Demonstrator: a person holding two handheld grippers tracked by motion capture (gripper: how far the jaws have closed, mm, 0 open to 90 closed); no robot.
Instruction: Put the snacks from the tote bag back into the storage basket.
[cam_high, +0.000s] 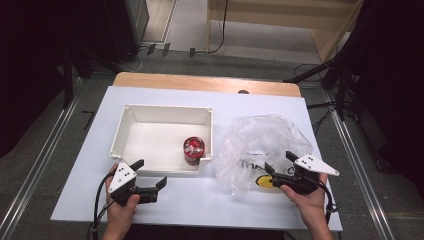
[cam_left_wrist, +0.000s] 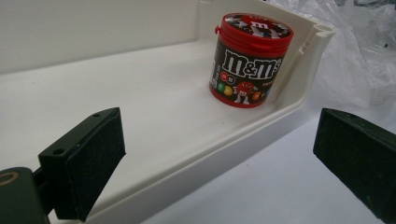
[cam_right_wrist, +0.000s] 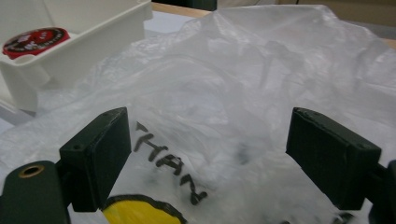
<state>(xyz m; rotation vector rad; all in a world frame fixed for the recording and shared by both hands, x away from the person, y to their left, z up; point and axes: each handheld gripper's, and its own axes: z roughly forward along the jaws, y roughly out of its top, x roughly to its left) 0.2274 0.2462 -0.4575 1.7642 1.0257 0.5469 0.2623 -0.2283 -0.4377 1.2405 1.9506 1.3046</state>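
Apparently unpacking is the job: the red-lidded black candy tub stands upright in the white plastic bin, near its right corner. Both grippers gape wide and empty, the left gripper at the bin's near wall, the right gripper facing the crumpled clear plastic bag on the worktop

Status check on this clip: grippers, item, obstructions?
Left hand-held gripper open, at bin's near wall. Right hand-held gripper open, at plastic bag. Candy tub upright in white bin, near-right corner. Nothing blocking.
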